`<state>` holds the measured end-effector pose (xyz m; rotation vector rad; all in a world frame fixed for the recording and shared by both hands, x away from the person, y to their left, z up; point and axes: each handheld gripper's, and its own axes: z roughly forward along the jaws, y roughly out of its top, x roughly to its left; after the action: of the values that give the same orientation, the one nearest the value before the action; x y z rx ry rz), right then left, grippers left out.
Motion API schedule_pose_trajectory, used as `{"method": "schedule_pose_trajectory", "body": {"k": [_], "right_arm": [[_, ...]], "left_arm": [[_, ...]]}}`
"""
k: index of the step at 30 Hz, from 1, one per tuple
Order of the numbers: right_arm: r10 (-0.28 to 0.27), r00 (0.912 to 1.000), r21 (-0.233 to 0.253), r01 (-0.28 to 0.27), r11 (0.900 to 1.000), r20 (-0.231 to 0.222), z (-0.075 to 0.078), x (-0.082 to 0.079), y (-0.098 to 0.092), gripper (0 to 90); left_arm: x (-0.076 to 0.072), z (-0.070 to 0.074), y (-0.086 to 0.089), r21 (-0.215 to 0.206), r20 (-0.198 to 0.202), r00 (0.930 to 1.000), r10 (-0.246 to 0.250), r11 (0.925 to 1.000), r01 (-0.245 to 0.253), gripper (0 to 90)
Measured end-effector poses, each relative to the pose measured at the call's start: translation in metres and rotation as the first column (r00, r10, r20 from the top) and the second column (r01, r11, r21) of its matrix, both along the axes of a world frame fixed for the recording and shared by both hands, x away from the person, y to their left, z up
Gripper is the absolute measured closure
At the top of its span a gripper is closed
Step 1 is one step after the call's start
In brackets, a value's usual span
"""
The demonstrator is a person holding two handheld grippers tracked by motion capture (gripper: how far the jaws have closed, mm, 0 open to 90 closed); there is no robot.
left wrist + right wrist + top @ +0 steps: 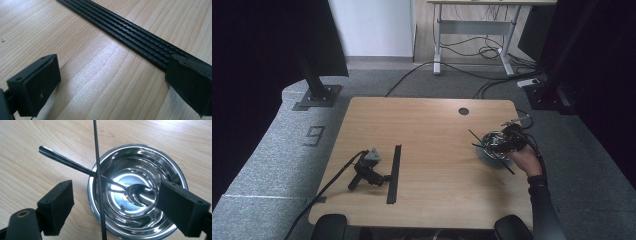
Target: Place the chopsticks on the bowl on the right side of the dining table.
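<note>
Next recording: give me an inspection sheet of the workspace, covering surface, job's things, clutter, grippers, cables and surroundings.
Surface: wooden table, with a round cable hole near the far edge.
Job's things: steel bowl at the table's right, a spoon with its head inside and handle over the rim; a thin black rod lies across the bowl.
Clutter: black ribbed strip lying flat, left of centre.
Grippers: left gripper lies on the table beside the strip, jaws open, no hand on it; right gripper, held in a hand, hovers open over the bowl.
Cables: left gripper's cable trails off the near-left edge.
Surroundings: grey carpet, another desk with floor cables behind.
</note>
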<state>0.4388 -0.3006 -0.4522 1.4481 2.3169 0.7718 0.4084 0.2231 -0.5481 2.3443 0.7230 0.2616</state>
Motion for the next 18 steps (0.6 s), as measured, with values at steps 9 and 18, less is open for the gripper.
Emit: {"method": "schedule_pose_trajectory", "body": {"k": [9,18], "right_arm": [[-0.051,0.9969,0.047,0.048,0.998,0.06,-0.016,-0.013,-0.006,6.8],[-0.089,0.9881,0.042,0.084,0.996,0.126,-0.023,-0.017,-0.005,5.8]], "left_arm": [[0.0,0.0,0.0,0.001,-0.001,1.0,0.0,1.0,0.0,0.0],[0.0,0.0,0.0,0.001,-0.001,1.0,0.0,1.0,0.0,0.0]]}}
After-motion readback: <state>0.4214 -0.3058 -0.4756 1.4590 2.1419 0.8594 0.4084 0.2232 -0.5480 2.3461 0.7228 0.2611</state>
